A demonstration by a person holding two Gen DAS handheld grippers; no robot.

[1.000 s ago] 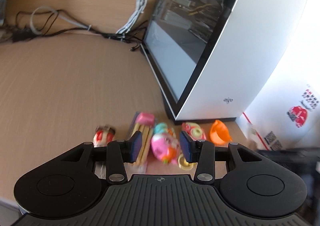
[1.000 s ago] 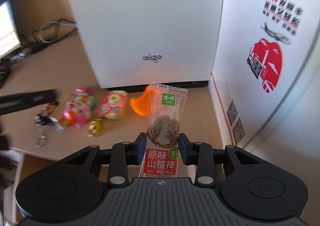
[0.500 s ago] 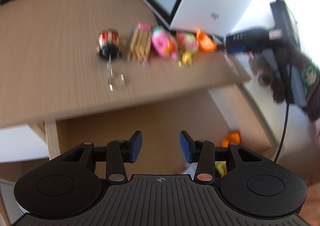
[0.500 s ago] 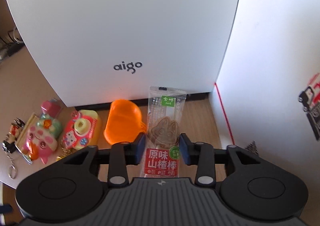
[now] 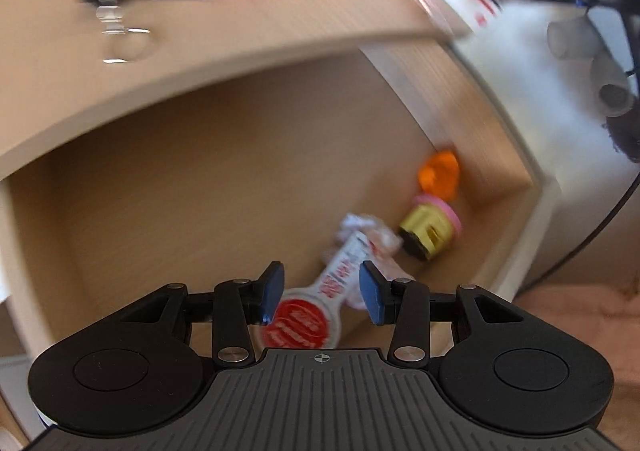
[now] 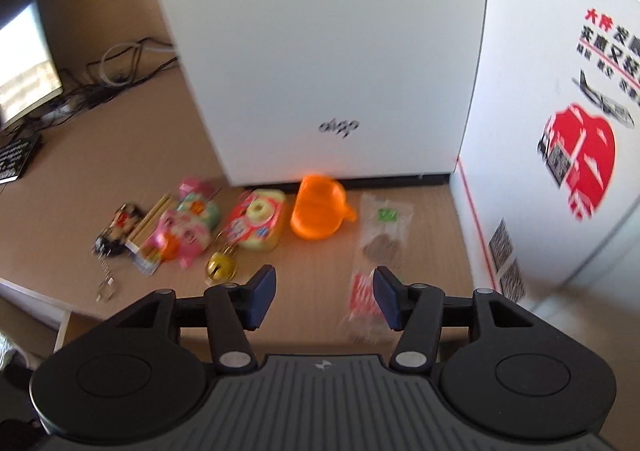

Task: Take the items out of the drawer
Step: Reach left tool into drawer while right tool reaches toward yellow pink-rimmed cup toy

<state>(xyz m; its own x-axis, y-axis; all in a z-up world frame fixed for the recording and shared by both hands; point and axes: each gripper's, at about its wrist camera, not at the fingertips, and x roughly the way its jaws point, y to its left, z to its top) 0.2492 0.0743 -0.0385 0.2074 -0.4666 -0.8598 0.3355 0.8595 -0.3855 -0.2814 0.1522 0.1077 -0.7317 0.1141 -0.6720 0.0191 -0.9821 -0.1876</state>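
The wooden drawer stands pulled out below the desk top. In its right corner lie a red-and-white packet, a gold and pink toy and an orange piece. My left gripper hangs open just above the packet, nothing between its fingers. In the right wrist view the clear snack packet lies flat on the desk. My right gripper is open and raised above its near end, the packet by the right finger.
A row of items lies on the desk: a keychain figure, a stick pack, a pink toy, a camera-shaped toy, a gold bell, an orange cup. A white PC case and a printed white box stand behind.
My left gripper has swung from the desk top down into the drawer. My right gripper has opened, let go of the snack packet on the desk and drawn back.
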